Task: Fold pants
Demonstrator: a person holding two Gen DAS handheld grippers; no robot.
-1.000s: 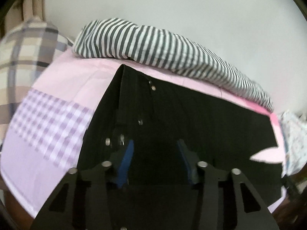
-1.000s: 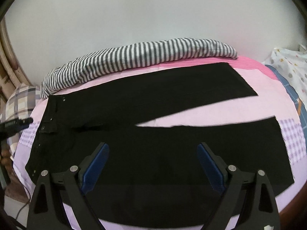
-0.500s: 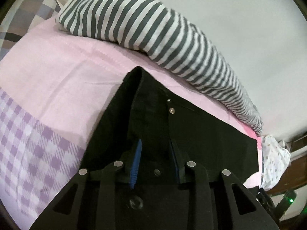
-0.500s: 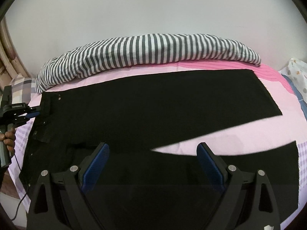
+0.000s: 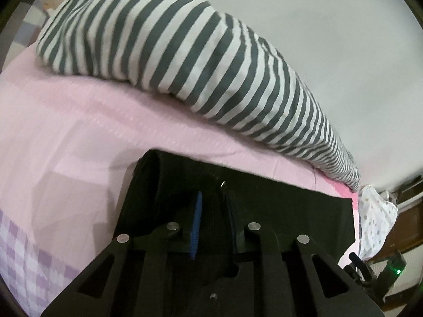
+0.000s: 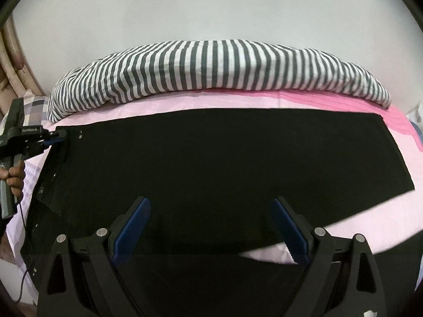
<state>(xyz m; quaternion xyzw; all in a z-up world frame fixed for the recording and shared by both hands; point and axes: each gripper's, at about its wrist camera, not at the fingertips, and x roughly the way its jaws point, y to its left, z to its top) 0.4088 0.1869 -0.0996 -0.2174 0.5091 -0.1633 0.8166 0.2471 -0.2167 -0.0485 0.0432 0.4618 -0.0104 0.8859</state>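
Fingers of the left gripper (image 5: 212, 219) pinch the far waistband corner of the pants (image 6: 211, 163), which lie flat on the bed (image 5: 79, 137). Right gripper (image 6: 211, 227) hangs released over them. Thin grip could slip, and lifting 1 corner alone could skew the fold.

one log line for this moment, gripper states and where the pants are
left hand-held gripper: shut on pants waistband far corner | right hand-held gripper: open above pants | pants: flat on pink sheet, unfolded
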